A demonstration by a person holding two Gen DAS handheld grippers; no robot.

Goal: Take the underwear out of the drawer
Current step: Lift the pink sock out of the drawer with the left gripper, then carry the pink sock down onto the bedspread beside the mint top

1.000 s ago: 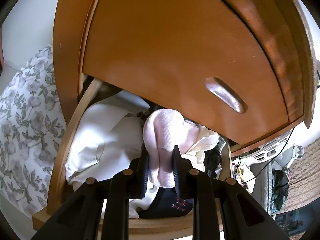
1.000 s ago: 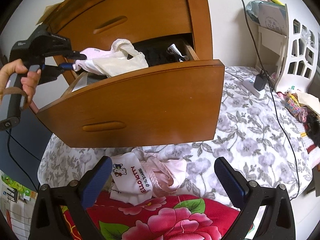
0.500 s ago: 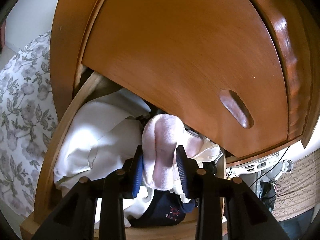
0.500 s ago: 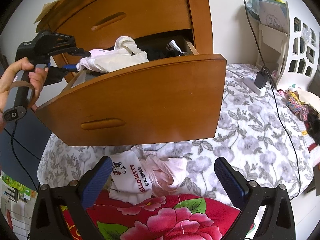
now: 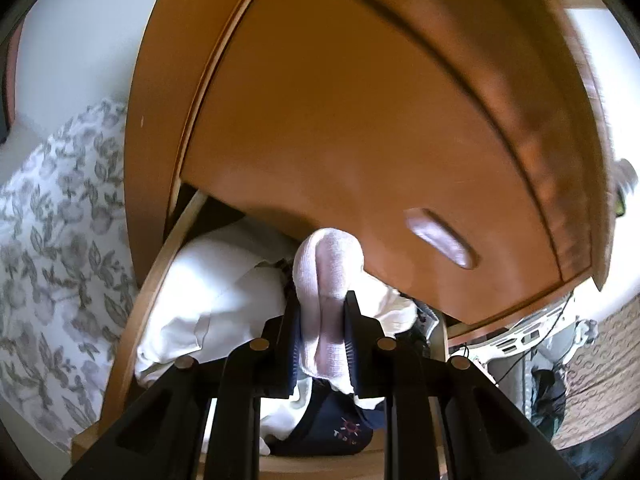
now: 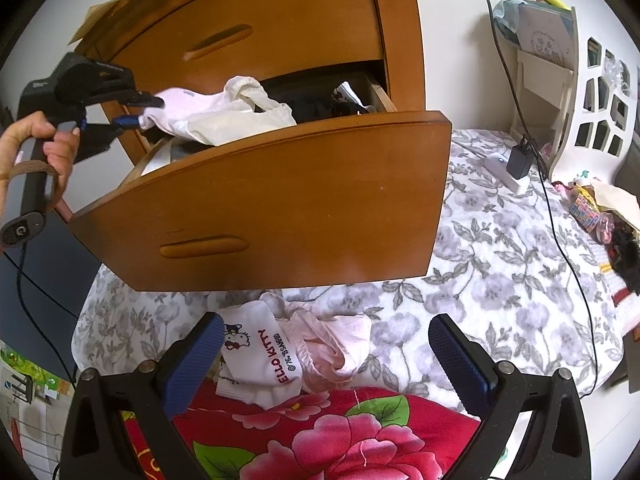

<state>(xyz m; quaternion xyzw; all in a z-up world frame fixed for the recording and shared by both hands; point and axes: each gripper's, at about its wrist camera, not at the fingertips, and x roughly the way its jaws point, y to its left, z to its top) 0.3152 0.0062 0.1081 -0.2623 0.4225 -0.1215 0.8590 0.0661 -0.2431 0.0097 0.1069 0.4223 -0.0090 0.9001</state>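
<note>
Now your left gripper is closing on pale pink underwear above the open drawer; lift straight up, clear its front. Right gripper hangs open, empty.

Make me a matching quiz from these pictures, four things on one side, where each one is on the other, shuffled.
1. pale pink underwear
2. Hello Kitty garment
3. black charger
4. right tool

a. plugged in on the floral bedspread
b. open, above the bed
c. between the left tool's closing jaws, over the open drawer
d. lying below the drawer front

Pairs: 1-c, 2-d, 3-a, 4-b
</note>
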